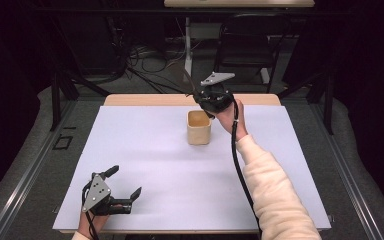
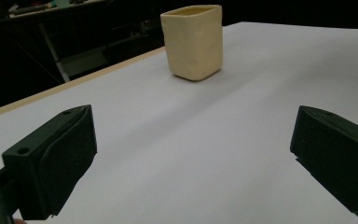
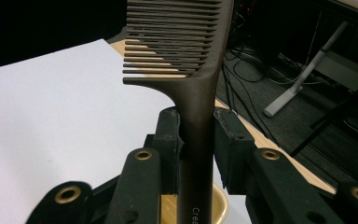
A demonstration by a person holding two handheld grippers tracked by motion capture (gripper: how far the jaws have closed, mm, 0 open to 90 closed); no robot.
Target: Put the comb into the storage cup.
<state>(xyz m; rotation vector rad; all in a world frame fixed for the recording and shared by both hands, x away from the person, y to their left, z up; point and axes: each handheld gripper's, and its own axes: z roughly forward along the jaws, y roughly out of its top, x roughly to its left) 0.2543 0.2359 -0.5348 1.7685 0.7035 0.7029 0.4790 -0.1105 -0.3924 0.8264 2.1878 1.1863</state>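
- High view: right gripper (image 1: 207, 97) is hanging above the far rim of the cream cup (image 1: 199, 128), held by the person's right hand (image 1: 228, 118) in a cream sleeve (image 1: 275, 195).
- High view: a thin dark comb (image 1: 188, 80) is sticking up and away from that gripper, out past the table's far edge; the jaw gap itself is too small to read here.
- High view: the cup is standing upright near the middle-far part of the white table (image 1: 145, 150), touching neither gripper.
- High view: left gripper (image 1: 125, 184) is lying low at the near left corner, jaws spread wide with nothing between them, well apart from the cup.
- Left gripper view: both black jaws are standing far apart over bare white tabletop (image 2: 191, 154); the cup (image 2: 193, 41) is sitting upright farther off, roughly centred between them.
- Right gripper view: jaws are pinching the handle of the brown comb (image 3: 200, 70), pads pressing on both sides of it.
- Right gripper view: comb teeth are pointing left, at the top of the frame; handle is running down toward the cup's yellowish rim (image 3: 219, 203), seen just below the jaws.
- Right gripper view: white table (image 3: 51, 116) is lying left, dark floor with cables (image 3: 247, 60) right.
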